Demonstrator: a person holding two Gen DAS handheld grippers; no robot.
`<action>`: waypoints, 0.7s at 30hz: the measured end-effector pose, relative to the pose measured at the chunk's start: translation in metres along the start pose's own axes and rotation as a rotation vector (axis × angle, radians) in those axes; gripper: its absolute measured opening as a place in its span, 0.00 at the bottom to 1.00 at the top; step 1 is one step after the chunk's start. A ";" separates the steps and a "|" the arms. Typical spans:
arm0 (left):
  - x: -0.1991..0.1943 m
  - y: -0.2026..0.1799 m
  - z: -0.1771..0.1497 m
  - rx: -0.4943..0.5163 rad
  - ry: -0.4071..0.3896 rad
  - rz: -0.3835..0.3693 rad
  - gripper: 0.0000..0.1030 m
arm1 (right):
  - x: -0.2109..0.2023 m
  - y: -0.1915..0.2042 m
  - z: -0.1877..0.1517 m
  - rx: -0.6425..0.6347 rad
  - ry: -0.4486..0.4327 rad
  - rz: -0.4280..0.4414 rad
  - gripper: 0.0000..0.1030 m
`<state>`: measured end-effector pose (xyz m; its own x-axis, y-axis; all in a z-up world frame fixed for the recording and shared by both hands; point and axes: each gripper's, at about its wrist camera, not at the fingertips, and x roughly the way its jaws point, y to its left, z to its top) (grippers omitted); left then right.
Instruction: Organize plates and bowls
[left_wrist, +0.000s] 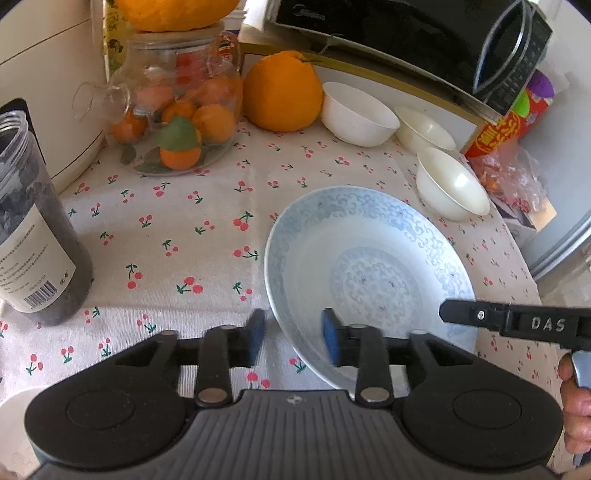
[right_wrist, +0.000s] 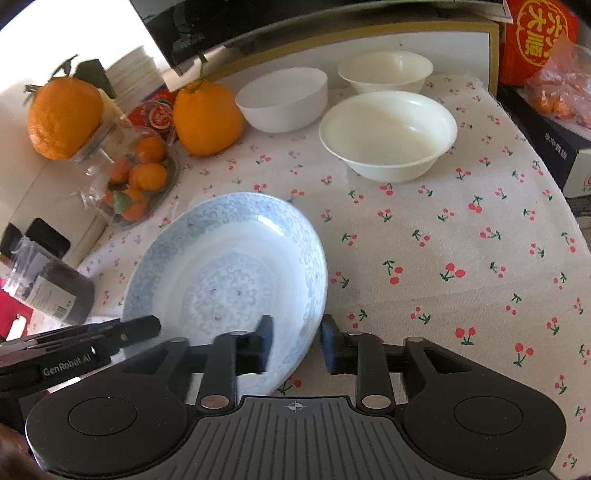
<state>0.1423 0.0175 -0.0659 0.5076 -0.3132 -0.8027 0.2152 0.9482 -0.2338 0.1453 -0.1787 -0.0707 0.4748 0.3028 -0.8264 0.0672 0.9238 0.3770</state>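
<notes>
A pale blue patterned plate (left_wrist: 369, 258) (right_wrist: 229, 266) lies on the cherry-print tablecloth (left_wrist: 166, 240). My left gripper (left_wrist: 293, 339) straddles its near left rim, open, pads clear of the rim. My right gripper (right_wrist: 297, 343) straddles the near right rim, also open, with one pad over the plate and one outside it. One finger of the right gripper (left_wrist: 480, 315) reaches over the plate's right side. At the back stand a white bowl (left_wrist: 356, 114) (right_wrist: 282, 99) and two cream bowls (right_wrist: 386, 70) (right_wrist: 388, 136), all apart from the plate.
A glass jar of tangerines (left_wrist: 177, 110) and a big orange (left_wrist: 282, 92) sit back left. A dark labelled jar (left_wrist: 33, 240) stands at the left, a white cooker (left_wrist: 44, 74) behind it. A black microwave (left_wrist: 406, 33) overhangs the back. A red bag (right_wrist: 539, 40) is back right.
</notes>
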 end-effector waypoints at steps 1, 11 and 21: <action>-0.002 -0.001 -0.001 0.006 0.000 0.001 0.43 | -0.004 0.001 0.000 -0.010 -0.009 0.002 0.44; -0.024 -0.006 -0.012 0.067 -0.018 -0.033 0.81 | -0.037 0.007 -0.013 -0.096 -0.073 0.034 0.81; -0.054 -0.007 -0.032 0.105 -0.059 -0.081 0.90 | -0.078 0.015 -0.035 -0.264 -0.119 0.084 0.90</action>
<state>0.0870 0.0293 -0.0384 0.5324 -0.3939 -0.7493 0.3423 0.9097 -0.2351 0.0785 -0.1803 -0.0151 0.5699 0.3656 -0.7359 -0.2000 0.9304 0.3073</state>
